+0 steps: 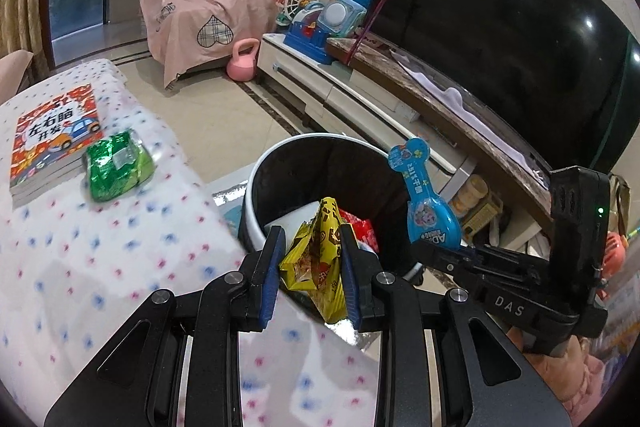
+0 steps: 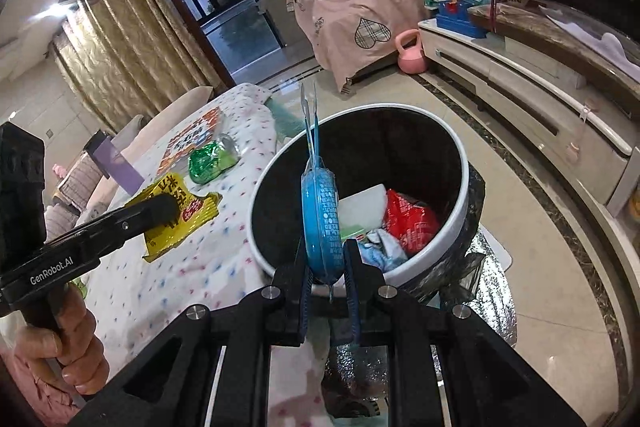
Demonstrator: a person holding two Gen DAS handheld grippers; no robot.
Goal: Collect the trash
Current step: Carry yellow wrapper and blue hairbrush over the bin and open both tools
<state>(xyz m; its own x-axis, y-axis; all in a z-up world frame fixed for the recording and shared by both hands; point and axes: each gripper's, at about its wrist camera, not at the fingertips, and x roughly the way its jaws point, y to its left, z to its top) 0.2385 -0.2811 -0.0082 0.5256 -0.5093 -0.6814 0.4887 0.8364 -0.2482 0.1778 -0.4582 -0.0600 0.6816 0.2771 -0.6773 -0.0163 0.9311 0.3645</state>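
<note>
The left hand-held gripper (image 1: pixel 310 271) was clamped on a crumpled yellow snack wrapper (image 1: pixel 318 259), held at the near rim of the trash bin (image 1: pixel 280 159) beside the cloth-covered surface (image 1: pixel 120 247). The right hand-held gripper (image 2: pixel 325 281) gripped a blue toy-shaped package (image 2: pixel 322 215) edge-on above the bin's opening, where a red wrapper (image 2: pixel 408 219) already lay. A green wrapper (image 1: pixel 116 167) rested on the surface, touching a book (image 1: pixel 52 139).

You're in a home living room: television (image 1: pixel 500 27), toys (image 1: pixel 320 23) on the cabinet (image 1: pixel 360 95), curtains (image 2: pixel 120 39).
</note>
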